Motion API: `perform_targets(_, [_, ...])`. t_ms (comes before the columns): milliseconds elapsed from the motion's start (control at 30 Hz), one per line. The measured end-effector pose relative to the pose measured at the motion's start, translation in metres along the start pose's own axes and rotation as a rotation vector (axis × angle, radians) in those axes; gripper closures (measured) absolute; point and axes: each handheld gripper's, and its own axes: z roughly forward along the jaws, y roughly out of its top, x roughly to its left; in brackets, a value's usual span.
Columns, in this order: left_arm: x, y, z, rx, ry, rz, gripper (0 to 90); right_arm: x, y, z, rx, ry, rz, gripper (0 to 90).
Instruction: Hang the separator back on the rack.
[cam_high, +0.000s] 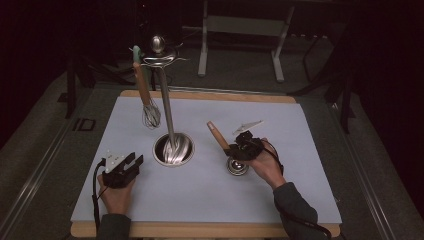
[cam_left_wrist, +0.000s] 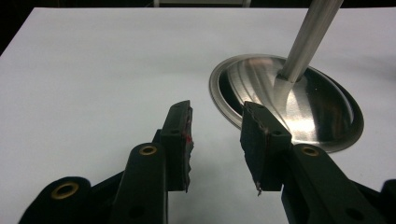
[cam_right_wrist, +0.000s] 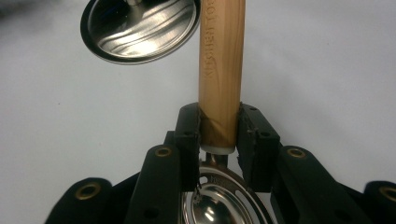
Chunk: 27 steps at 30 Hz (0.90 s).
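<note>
Squeezing the ladle's wooden handle (cam_right_wrist: 219, 70), the right gripper (cam_right_wrist: 219, 135) could let its shiny bowl (cam_high: 237, 166) swing and bump the stand (cam_high: 173, 150). The left gripper (cam_left_wrist: 215, 140) rests with jaws apart, holding nothing.

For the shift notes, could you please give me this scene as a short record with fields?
Surface: white mat on a table
Stand: metal pole on a round base
Hanging: whisk on the stand's top hooks
Right claw: shut on the wooden handle of a ladle
Ladle bowl: low over the mat
Left claw: open, holding nothing, beside the base
</note>
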Motion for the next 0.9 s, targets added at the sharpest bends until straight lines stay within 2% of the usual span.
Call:
perform_targets(400, [0.000,0.000,0.000,0.000,0.000,0.000,63.9,0.006,0.003,-0.003,-0.045,-0.002,-0.030,71.0])
perform_targets(900, [0.000,0.000,0.000,0.000,0.000,-0.001,63.9,0.012,0.006,-0.008,-0.076,0.008,-0.038,71.0])
